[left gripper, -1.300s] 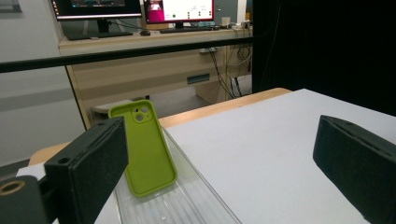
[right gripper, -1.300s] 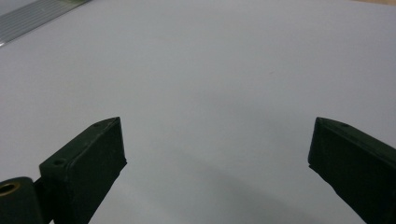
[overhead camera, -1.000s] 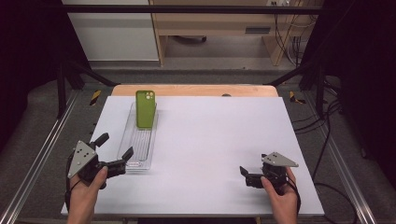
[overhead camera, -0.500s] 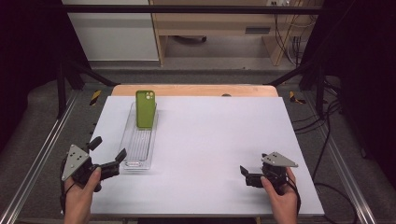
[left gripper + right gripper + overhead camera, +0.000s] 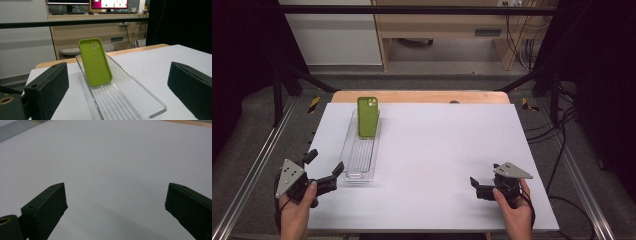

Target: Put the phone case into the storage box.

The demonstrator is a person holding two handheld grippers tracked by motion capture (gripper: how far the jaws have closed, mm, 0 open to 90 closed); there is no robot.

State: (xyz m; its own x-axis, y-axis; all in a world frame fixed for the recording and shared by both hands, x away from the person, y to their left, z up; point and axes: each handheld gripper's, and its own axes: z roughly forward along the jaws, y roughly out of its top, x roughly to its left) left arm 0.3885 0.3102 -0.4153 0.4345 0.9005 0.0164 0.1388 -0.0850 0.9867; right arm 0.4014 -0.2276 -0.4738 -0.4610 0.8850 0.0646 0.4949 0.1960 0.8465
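My left gripper (image 5: 324,167) sits spread and empty just short of the tray's (image 5: 354,165) near end. The tray runs lengthwise away from it, with the green case (image 5: 368,116) leaning at the far end. My right gripper (image 5: 479,187), also spread, is well apart.

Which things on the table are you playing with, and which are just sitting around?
Likely for the job:
green phone case, leaning in the clear tray
left gripper, open, facing the tray
right gripper, open

Just lying about:
monitors
cables
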